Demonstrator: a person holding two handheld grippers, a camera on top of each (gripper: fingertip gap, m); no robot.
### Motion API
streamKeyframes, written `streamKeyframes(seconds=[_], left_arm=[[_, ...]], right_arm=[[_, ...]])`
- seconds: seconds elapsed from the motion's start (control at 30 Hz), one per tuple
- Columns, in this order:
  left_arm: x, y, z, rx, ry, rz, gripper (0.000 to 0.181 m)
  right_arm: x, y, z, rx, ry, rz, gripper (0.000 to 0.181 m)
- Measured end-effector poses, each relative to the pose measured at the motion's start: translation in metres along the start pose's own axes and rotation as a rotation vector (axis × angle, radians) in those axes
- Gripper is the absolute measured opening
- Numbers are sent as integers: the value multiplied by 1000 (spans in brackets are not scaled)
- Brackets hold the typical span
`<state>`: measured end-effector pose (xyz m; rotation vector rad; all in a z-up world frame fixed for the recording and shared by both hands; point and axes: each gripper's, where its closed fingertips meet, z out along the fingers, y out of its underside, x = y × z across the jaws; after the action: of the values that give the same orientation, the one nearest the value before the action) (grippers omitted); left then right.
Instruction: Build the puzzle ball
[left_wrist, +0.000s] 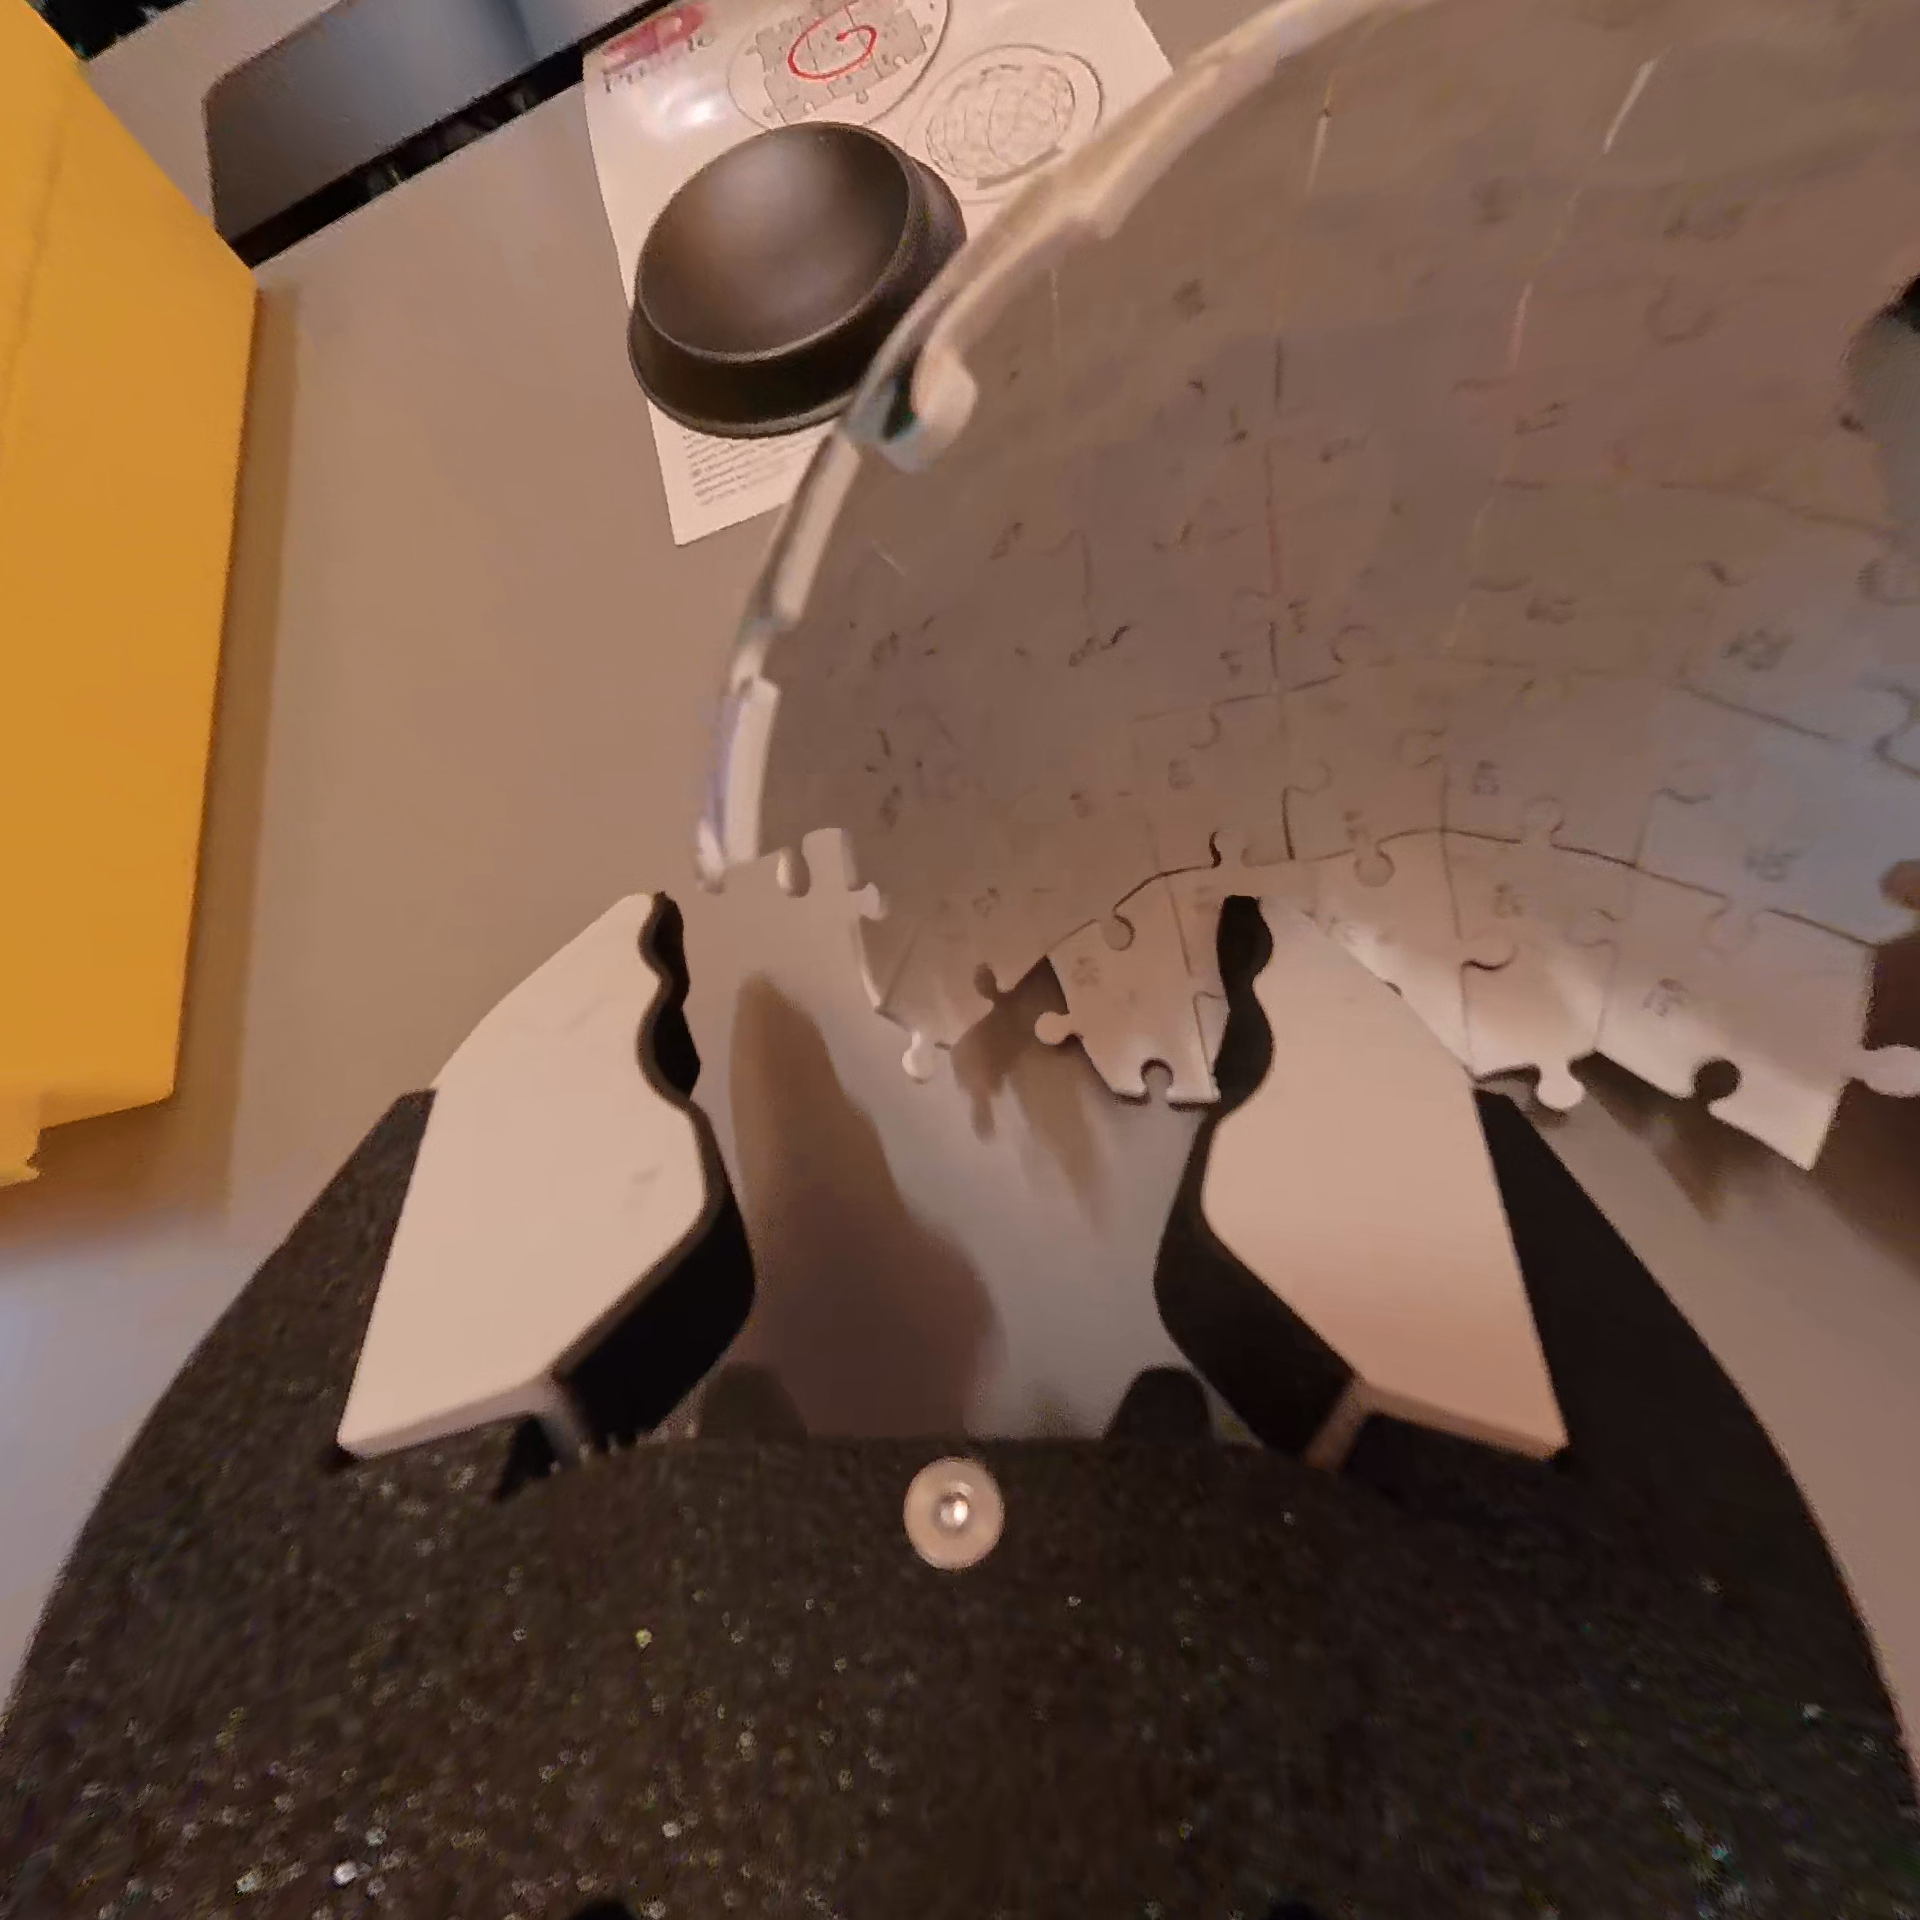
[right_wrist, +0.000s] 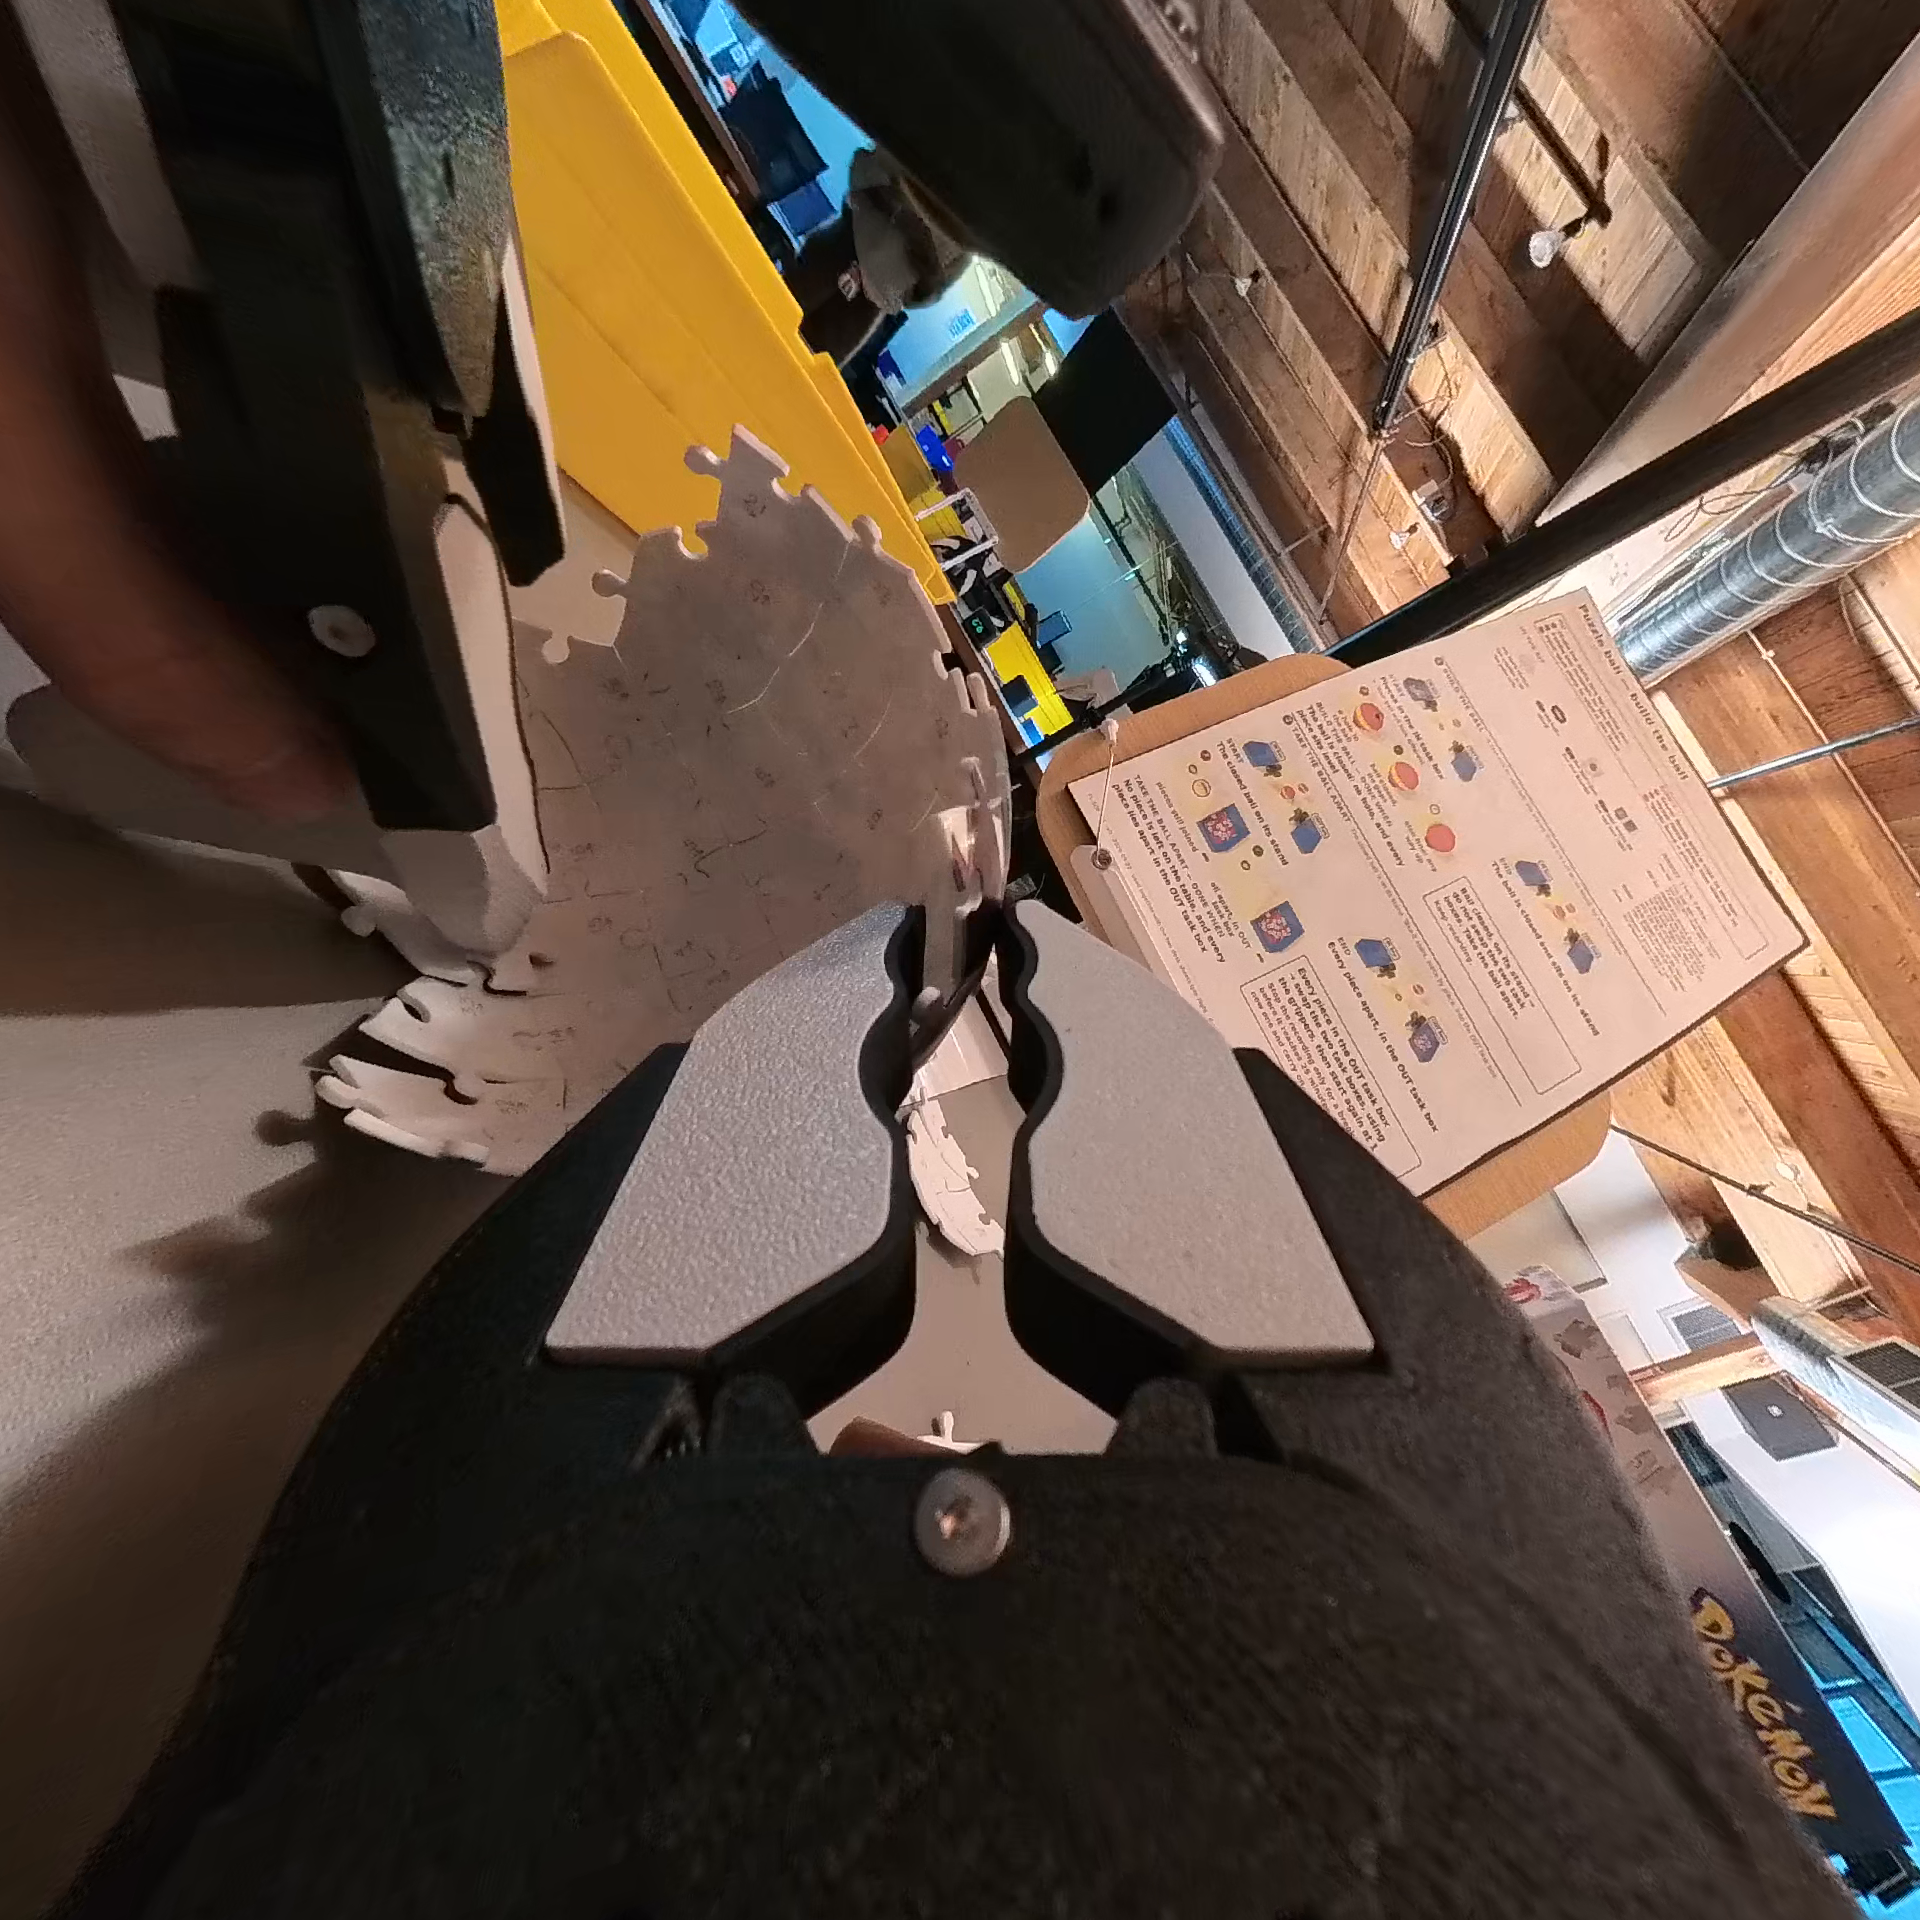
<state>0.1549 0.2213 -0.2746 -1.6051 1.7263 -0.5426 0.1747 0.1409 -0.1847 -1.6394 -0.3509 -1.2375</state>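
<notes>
The partly built puzzle ball is a curved shell of joined pale grey pieces with a jagged lower edge, held tilted over the table. My left gripper is open; the shell's jagged edge reaches between its fingers and touches the right finger. In the right wrist view the shell stands ahead, and my right gripper is shut on its rim. The left gripper shows there at the upper left, against the shell. The black dome stand sits on a printed sheet beyond the shell.
A yellow box stands on the left of the grey table. Yellow bins lie behind the shell. A clipboard with an instruction sheet stands to the right. White puzzle pieces lie on the table under my right gripper.
</notes>
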Motion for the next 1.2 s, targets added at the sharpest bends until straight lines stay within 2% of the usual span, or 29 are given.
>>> streamKeyframes(seconds=[0.1,0.23,0.37,0.5,0.73,1.0,1.1,1.2], left_arm=[[6,1,1,-41,48,-19,87],[11,-3,-1,-32,35,84,77],[1,0,-1,-18,10,39,92],[-8,0,-2,-6,-44,72,105],[-5,-9,-4,41,-90,207,96],[-6,0,1,-4,-4,23,99],[1,1,2,-2,67,-70,100],[1,2,4,-14,80,-95,100]], right_arm=[[0,0,0,1,0,0,13],[0,0,0,0,0,0,13],[0,1,0,-2,0,-1,13],[0,0,0,2,-1,-1,13],[0,0,0,0,-1,0,13],[1,2,1,-4,0,4,14],[1,2,1,-5,0,6,13],[1,2,1,-4,0,7,13]])
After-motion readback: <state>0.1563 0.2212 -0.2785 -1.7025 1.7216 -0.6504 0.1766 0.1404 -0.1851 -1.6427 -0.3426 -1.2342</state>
